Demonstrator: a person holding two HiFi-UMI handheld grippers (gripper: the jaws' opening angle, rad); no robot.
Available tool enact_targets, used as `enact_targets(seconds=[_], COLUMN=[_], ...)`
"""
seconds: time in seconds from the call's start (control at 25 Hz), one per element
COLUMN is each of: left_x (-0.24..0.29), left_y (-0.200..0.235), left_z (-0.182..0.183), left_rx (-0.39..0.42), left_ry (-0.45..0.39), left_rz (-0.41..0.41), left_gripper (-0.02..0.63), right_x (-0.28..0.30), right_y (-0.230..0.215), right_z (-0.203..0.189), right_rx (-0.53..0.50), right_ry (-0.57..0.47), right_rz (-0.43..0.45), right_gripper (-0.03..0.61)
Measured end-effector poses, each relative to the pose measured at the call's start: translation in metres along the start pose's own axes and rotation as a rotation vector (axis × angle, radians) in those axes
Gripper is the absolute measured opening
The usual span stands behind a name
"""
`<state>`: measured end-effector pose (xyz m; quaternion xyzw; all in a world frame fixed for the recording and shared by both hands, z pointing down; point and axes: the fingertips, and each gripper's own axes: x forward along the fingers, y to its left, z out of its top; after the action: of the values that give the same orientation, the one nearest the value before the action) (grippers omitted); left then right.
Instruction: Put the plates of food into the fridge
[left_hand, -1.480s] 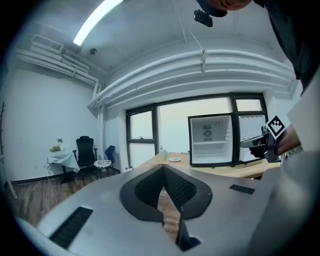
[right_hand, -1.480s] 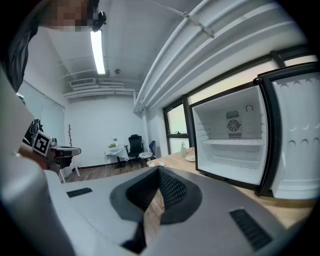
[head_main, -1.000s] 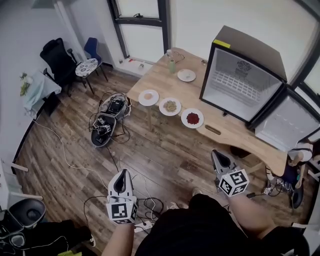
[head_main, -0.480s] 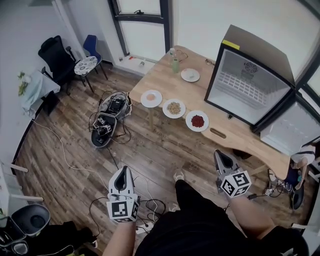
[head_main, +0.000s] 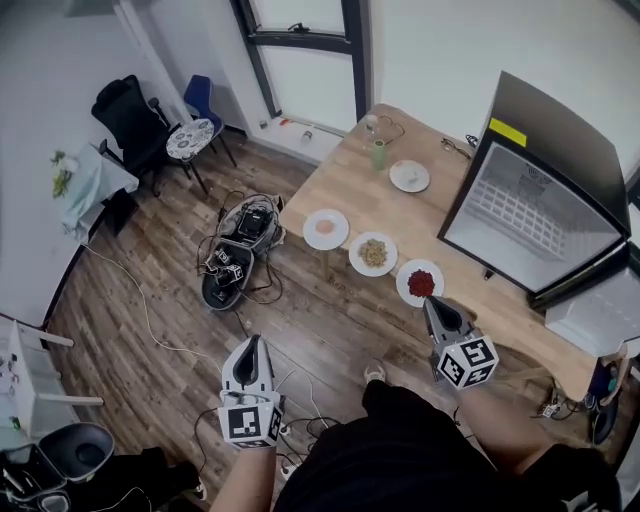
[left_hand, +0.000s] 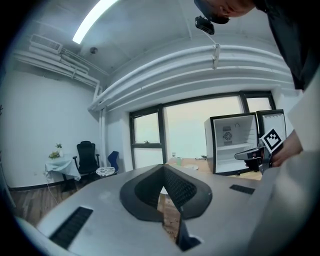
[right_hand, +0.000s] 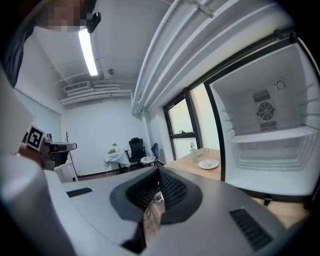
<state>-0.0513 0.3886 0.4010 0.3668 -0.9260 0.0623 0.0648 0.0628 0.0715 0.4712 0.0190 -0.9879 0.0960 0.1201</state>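
Left gripper (head_main: 250, 344) and right gripper (head_main: 433, 301) are found closed and empty; the red-food plate (head_main: 420, 283) may be pushed off the table (head_main: 358, 188) edge if met unopened.

You hold both grippers out in front of you, well apart on either side of your body, each pointing forward and a little downward. Your left gripper (head_main: 247, 348) has its jaws pressed together with nothing between them, and its left marker cube (head_main: 250, 422) sits just ahead of your wrist. Your right gripper (head_main: 433, 304) is likewise closed and empty. Its right marker cube (head_main: 467, 362) is tilted, with your right forearm (head_main: 500, 425) behind it.
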Motion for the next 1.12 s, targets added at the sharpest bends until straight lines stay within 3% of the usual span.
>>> enact_targets(seconds=[0.32,0.64,0.76,1.12], left_x=[0.083,0.169,0.208,0.332], left_y=[0.001,-0.021,-0.035,-0.086], left_z=[0.013,0.032,0.043,0.059], left_rx=[0.035,0.077,0.113,0.178], left_ry=[-0.001,-0.012,-0.034,-0.07], left_rz=[0.026,-0.088,-0.174,-0.538], left_gripper=[0.005,0.005,0.005,0.005], right_x=[0.071,0.084,0.08,0.043], right_y=[-0.047,-0.111,-0.131,-0.168], right_z=[0.011,0.01,0.005,0.007], right_rx=[0.021,0.091,0.116,0.185], right_ry=[0.006,-0.01,-0.017,-0.071], right_rz=[0.059,-0.055,-0.136,-0.47], right_gripper=[0.021,0.021,0.021,0.021])
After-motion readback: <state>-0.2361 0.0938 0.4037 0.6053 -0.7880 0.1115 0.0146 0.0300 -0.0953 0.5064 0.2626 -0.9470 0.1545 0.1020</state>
